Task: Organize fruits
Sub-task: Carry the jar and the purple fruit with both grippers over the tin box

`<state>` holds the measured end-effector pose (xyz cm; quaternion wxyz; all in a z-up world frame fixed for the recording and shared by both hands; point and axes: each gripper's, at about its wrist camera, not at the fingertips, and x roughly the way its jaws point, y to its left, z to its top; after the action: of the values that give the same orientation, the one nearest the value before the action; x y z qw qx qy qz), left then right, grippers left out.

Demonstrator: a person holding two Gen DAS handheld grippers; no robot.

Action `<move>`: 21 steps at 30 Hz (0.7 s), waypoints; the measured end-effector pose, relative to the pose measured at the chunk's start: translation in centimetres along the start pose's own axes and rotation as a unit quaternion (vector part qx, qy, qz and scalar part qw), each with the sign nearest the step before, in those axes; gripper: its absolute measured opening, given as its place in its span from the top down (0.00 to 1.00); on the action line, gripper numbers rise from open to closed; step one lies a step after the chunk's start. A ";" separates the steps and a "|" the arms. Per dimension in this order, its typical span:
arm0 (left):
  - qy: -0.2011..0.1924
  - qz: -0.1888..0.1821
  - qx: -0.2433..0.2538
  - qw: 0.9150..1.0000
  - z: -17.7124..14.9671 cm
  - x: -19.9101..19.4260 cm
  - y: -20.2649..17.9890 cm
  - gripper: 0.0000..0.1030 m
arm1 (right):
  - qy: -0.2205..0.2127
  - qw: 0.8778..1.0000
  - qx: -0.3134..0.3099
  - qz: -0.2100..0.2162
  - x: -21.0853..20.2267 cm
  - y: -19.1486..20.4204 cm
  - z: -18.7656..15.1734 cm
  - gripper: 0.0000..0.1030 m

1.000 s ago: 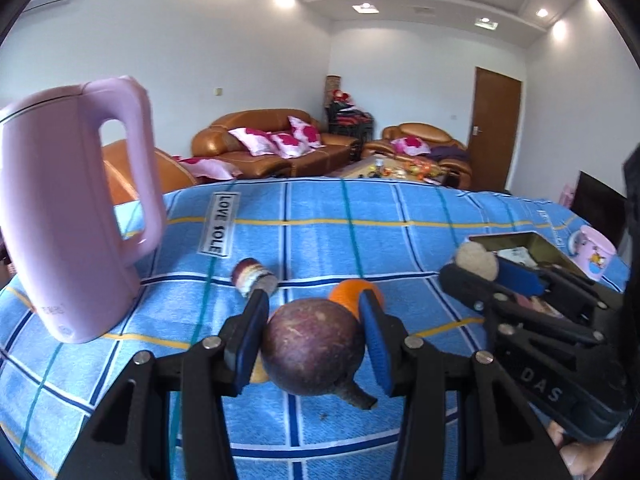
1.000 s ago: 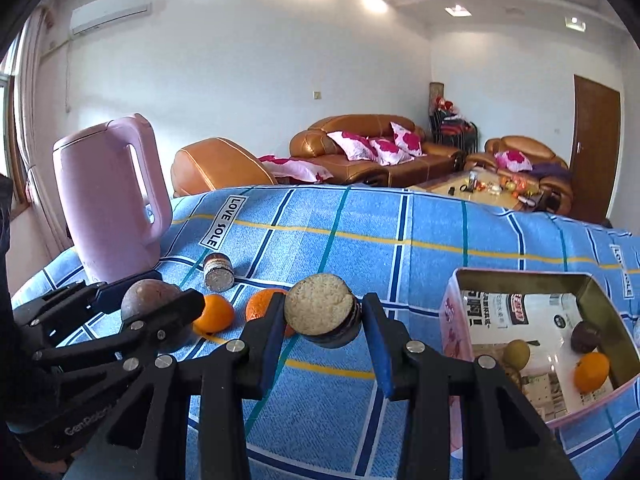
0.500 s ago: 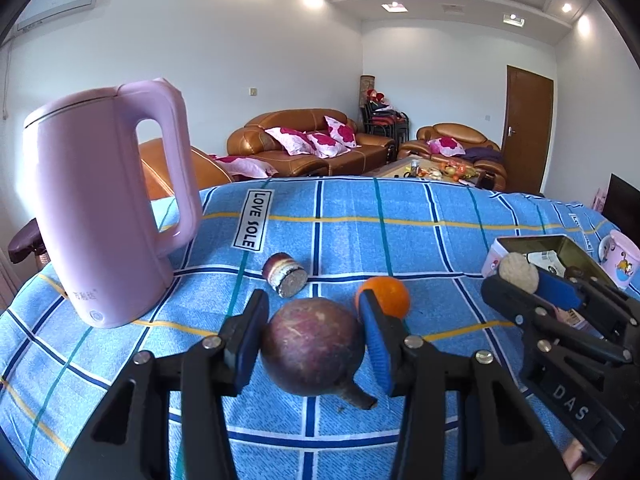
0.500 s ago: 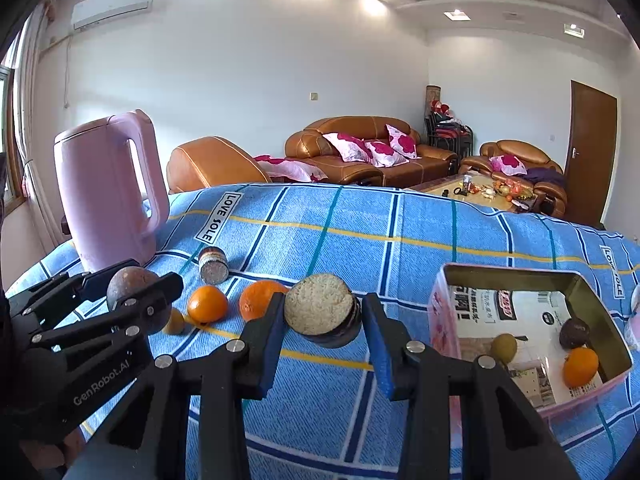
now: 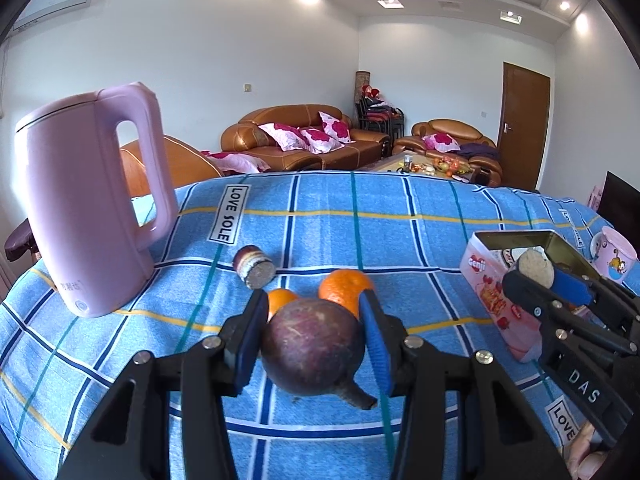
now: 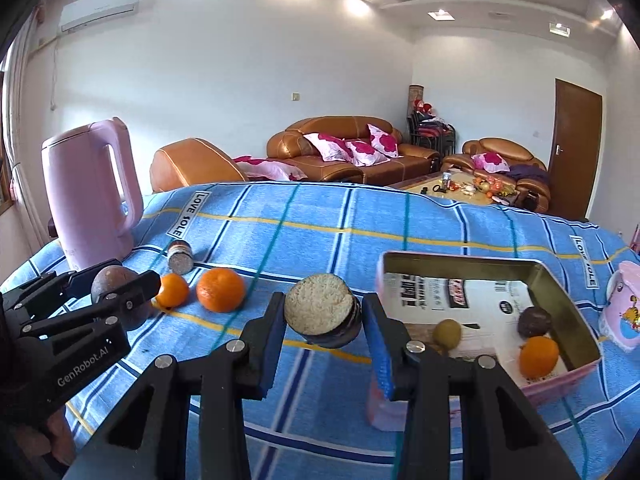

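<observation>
In left tool (image 5: 314,334): purple fruit (image 5: 313,346)

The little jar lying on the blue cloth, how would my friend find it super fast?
Look for the tall pink kettle at the left of the blue checked cloth. Just to its right, before the two oranges, lies the jar. It is the only dark, stubby cylinder there, tipped on its side with a grey round end facing you.
</observation>
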<state>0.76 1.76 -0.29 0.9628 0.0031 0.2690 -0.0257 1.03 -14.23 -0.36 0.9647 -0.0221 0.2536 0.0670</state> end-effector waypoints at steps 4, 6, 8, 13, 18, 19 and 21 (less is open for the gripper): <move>-0.002 -0.003 0.004 1.000 0.2 -0.1 -0.9 0.53 | -0.003 1.000 0.004 -0.007 -0.3 -1.1 0.0 0.60; -0.001 -0.008 0.003 1.000 0.4 0.0 -1.3 0.53 | -0.005 1.000 0.005 -0.009 -0.4 -1.5 0.0 0.60; 0.000 -0.013 0.003 1.000 0.5 0.0 -1.7 0.53 | -0.006 1.000 0.005 -0.014 -0.5 -2.1 0.0 0.60; 0.000 -0.023 0.008 1.000 0.8 0.0 -3.0 0.53 | -0.009 1.000 0.011 -0.026 -0.8 -3.9 -0.1 0.60; -0.002 -0.030 0.016 0.999 1.1 -0.1 -4.5 0.53 | -0.014 0.999 0.026 -0.040 -1.3 -6.2 0.0 0.60; -0.002 -0.033 0.018 0.999 1.2 -0.1 -4.9 0.53 | -0.016 0.999 0.029 -0.043 -1.4 -6.6 0.1 0.60; -0.004 -0.037 0.022 0.999 1.4 -0.1 -5.5 0.53 | -0.020 0.998 0.031 -0.053 -1.6 -7.6 0.1 0.60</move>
<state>1.13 -3.79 1.01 0.9619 0.0147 0.2646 -0.0672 0.75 -21.90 0.61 0.9720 -0.0039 0.2348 0.0082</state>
